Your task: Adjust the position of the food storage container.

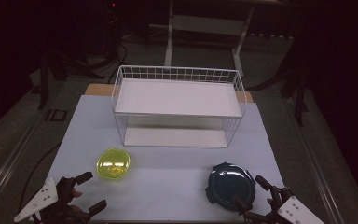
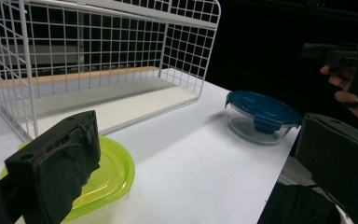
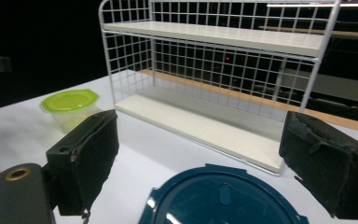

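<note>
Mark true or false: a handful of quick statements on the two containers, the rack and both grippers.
1. The green-lidded container sits on the wire rack's lower shelf. False: it stands on the table in front of the rack.
2. The blue-lidded glass container has its lid on. True.
3. The left gripper is shut on the green-lidded container. False: its jaws are open and hold nothing.
4. The right gripper is open, with the blue-lidded glass container just ahead of its jaws. True.
5. Both rack shelves carry containers. False: both are bare.
</note>
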Available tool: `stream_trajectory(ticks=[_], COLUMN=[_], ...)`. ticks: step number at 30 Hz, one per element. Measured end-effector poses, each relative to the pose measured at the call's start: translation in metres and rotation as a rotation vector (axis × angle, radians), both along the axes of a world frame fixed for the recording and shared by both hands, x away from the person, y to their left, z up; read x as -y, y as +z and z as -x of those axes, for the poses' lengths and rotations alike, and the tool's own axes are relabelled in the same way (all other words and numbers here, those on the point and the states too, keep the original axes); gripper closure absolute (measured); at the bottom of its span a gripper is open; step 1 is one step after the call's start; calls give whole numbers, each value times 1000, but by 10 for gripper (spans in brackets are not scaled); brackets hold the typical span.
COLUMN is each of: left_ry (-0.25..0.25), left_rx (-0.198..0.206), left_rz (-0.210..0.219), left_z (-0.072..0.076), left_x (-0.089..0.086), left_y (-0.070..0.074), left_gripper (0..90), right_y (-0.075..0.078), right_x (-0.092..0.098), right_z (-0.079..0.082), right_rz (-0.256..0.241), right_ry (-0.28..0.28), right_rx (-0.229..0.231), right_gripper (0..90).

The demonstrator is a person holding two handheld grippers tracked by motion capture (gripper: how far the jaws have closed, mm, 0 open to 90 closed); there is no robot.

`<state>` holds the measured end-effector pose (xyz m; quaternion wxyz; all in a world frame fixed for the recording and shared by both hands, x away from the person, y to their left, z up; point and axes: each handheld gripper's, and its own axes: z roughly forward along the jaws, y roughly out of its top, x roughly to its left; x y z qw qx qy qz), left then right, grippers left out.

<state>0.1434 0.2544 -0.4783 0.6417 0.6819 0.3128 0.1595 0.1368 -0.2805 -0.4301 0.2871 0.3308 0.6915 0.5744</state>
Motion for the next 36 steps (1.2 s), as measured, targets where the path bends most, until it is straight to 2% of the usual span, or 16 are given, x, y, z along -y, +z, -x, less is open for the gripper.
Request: stream_trajectory(ticks=[5, 9, 14, 18, 21, 23, 25, 26, 30, 33, 36], left_ry=[0, 4, 4, 3, 4, 6, 4, 4, 4, 4, 5], left_rx=[11, 7, 12, 7, 6, 5, 4, 4, 6, 5, 5], left_rz=[1, 3, 7, 12, 15, 13, 16, 13, 11, 14, 13], left_z=[2, 1, 2, 1, 1, 1, 1, 1, 1, 1, 1], left_x=[-1, -1, -1, -2, -2, -2, -2, -2, -1, -1, -1], left_y=[1, 1, 1, 1, 1, 1, 0, 0, 1, 0, 0], left_gripper=[0, 0, 0, 0, 0, 0, 0, 0, 0, 0, 0], right_y=[8, 10, 15, 18, 19, 19, 19, 18, 10, -3, -14], right_x=[0, 2, 3, 7, 13, 17, 19, 20, 33, 45, 52], right_z=[1, -3, -6, -10, -17, -21, -26, -28, -41, -54, -60], right_rz=[-3, 0, 20, 16, 35, 22, 53, 62, 87, 103, 138], right_ry=[-2, 23, 13, 16, 31, 61, 33, 38, 19, -9, -35], right_rx=[18, -13, -21, -35, -61, -71, -85, -92, -135, -188, -217], right_gripper=[113, 114, 114, 115, 116, 121, 146, 151, 303, 464, 606])
